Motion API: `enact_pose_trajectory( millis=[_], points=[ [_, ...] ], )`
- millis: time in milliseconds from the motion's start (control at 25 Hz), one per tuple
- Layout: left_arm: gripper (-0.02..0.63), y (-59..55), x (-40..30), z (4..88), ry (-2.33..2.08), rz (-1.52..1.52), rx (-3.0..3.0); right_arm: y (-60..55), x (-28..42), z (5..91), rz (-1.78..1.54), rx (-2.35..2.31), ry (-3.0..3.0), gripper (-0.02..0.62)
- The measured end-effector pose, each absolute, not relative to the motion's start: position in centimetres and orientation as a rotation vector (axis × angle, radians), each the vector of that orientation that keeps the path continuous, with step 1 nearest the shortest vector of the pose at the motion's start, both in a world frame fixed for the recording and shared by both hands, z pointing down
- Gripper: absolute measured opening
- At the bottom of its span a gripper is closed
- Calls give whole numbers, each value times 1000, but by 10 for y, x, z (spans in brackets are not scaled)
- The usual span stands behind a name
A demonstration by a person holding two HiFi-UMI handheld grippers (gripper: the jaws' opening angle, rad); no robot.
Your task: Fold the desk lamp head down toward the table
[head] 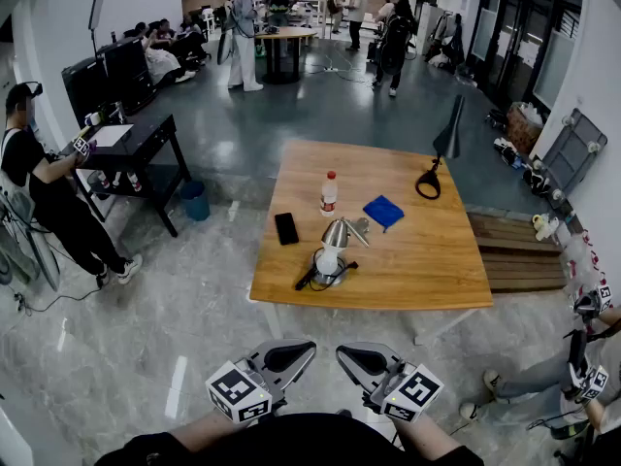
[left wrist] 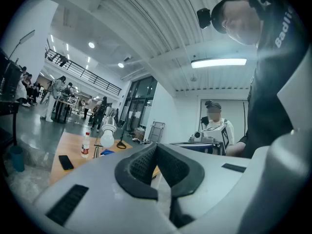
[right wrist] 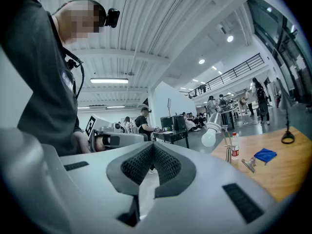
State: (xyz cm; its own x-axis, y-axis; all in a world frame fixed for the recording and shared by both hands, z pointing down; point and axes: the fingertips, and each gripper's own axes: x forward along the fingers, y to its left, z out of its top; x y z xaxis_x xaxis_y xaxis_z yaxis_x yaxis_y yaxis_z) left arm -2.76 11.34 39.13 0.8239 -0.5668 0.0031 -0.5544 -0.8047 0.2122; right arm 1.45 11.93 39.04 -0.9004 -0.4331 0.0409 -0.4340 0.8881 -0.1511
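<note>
The desk lamp (head: 332,249) stands near the front edge of the wooden table (head: 427,260). It has a silver shade, a white bulb and a round base with a black cord. The bulb also shows in the left gripper view (left wrist: 107,136) and in the right gripper view (right wrist: 211,134). Both grippers hang well short of the table, close to my body. My left gripper (head: 290,355) and my right gripper (head: 361,360) point toward each other. Each has its jaws shut with nothing between them, as the left gripper (left wrist: 156,149) and the right gripper (right wrist: 152,150) show in their own views.
On the table lie a water bottle (head: 329,193), a black phone (head: 286,228), a blue cloth (head: 384,211) and a black lamp (head: 441,149) at the far right corner. A wooden pallet (head: 519,255) sits right of the table. People stand and sit around the hall.
</note>
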Motion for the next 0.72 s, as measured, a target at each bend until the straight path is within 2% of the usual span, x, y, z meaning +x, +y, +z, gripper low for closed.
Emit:
enact_pose_trajectory(
  millis=[720],
  points=[
    [9,97,-11,399,-969,-46,2782,109,41,386,273,640,-3109,5]
  ],
)
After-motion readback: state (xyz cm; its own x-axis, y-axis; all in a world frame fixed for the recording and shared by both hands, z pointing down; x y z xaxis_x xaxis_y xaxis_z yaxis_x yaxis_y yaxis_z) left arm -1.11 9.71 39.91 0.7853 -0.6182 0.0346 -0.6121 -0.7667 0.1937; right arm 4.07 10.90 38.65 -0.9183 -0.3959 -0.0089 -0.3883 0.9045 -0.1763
